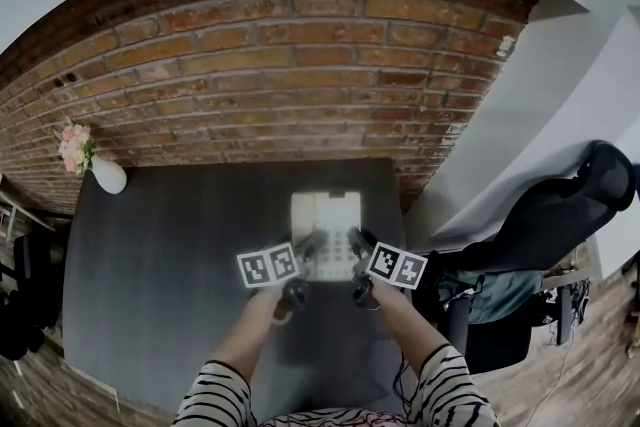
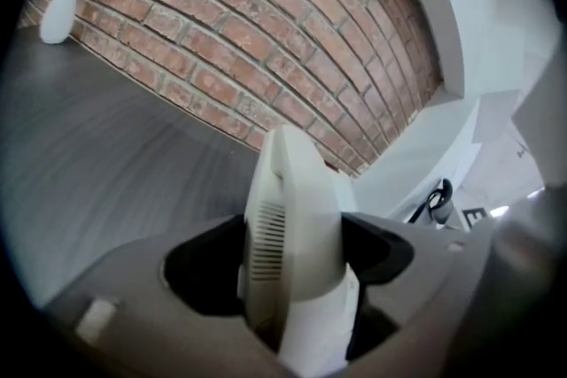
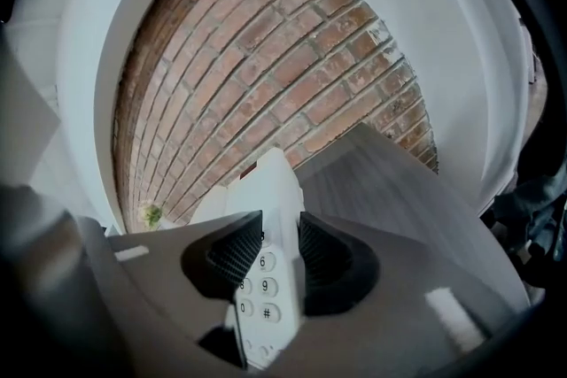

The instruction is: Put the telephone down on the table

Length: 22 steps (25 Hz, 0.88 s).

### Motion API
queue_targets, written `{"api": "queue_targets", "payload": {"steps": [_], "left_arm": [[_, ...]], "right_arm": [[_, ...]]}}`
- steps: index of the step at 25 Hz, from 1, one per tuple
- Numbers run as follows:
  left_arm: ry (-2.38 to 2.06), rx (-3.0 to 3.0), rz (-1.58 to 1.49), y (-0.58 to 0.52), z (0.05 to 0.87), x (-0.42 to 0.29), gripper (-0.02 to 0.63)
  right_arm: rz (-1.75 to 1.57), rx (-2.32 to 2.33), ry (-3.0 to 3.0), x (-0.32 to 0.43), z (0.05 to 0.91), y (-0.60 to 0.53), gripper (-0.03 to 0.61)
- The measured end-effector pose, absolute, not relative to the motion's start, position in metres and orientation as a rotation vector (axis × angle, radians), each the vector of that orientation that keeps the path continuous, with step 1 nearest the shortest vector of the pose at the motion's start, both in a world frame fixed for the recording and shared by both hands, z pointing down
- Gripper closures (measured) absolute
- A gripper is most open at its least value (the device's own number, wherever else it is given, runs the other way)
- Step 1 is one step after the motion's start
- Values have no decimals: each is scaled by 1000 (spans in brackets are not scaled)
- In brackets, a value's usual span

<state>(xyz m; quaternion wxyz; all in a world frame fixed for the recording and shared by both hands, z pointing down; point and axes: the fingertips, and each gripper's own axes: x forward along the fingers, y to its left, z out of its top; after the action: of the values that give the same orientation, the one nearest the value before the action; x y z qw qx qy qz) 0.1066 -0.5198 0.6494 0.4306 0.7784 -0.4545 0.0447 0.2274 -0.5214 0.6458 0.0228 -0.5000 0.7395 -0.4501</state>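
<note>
The white telephone (image 1: 326, 233) is clamped from both sides by the jaws of the left gripper (image 1: 307, 247) and the right gripper (image 1: 358, 243) over the right part of the dark table (image 1: 150, 245), so the setting down is judged not yet done.

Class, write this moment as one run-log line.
left hand-held gripper: shut on telephone | right hand-held gripper: shut on telephone | telephone: held over table, contact unclear
</note>
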Motion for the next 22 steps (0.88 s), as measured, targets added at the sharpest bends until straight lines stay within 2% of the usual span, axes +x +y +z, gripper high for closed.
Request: {"api": "queue_targets", "payload": {"steps": [11, 22], "left_arm": [[-1138, 1887, 147, -597, 683, 128, 284], [-1149, 1860, 185, -626, 706, 135, 284]], "right_arm": [[-1462, -1597, 2299, 248, 679, -599, 453], [-1500, -1604, 2307, 253, 702, -631, 453]]}}
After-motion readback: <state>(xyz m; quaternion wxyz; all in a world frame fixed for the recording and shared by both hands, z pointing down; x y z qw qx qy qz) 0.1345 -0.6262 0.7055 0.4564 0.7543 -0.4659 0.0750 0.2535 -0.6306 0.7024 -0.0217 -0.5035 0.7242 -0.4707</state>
